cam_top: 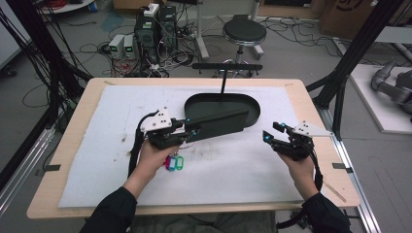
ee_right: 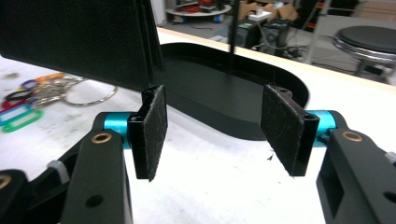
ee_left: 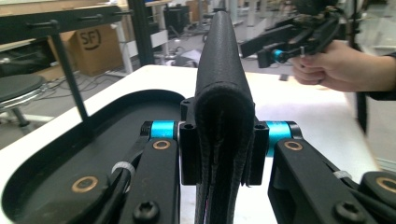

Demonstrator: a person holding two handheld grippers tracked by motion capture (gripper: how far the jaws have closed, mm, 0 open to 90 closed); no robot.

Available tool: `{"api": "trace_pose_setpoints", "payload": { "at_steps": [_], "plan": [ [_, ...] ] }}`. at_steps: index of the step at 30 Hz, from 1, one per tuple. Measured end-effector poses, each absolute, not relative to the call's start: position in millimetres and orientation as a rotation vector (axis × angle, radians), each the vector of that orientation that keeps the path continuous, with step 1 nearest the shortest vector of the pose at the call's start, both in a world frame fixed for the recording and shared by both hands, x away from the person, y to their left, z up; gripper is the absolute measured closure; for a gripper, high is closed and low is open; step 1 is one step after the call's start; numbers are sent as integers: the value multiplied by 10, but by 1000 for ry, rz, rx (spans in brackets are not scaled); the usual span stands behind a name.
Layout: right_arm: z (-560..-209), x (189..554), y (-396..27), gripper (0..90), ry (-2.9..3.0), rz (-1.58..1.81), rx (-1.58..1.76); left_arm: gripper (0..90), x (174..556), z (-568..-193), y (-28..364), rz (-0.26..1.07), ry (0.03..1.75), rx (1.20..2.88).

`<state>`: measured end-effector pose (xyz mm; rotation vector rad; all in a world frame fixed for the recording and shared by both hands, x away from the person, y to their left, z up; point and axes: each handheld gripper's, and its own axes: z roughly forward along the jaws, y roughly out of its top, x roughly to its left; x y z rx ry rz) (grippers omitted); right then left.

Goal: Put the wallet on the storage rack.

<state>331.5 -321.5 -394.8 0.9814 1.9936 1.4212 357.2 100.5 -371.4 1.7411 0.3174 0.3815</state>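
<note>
My left gripper (cam_top: pixel 190 129) is shut on one end of a flat black folded wallet (cam_top: pixel 217 124), which I hold edge-up above the near rim of a black oval tray (cam_top: pixel 256 110). The left gripper view has the wallet (ee_left: pixel 223 88) clamped between my jaws, its fold facing the camera, and the tray (ee_left: pixel 51 161) below to the left. My right gripper (cam_top: pixel 273 132) is open and holds nothing, right of the tray above the white mat. In the right gripper view the pads (ee_right: pixel 153 130) stand wide apart, with the wallet (ee_right: pixel 79 39) at upper left.
A bunch of keys with pink, blue and green tags (cam_top: pixel 174 162) lies on the white mat (cam_top: pixel 233 174) under my left hand, with its key ring (ee_right: pixel 88 95) beside the tags. A thin T-shaped post (cam_top: pixel 224 73) rises from the tray's far side. A stool (cam_top: pixel 244 33) stands behind the table.
</note>
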Motion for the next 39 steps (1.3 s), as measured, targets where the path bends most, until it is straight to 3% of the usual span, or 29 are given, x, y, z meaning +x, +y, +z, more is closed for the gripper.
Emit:
{"api": "trace_pose_setpoints", "payload": {
  "at_steps": [39],
  "plan": [
    [-4020, 3376, -3249, 426, 1976, 1343, 1043, 735, 4458, -3957, 447, 466, 553, 1750]
  ]
}}
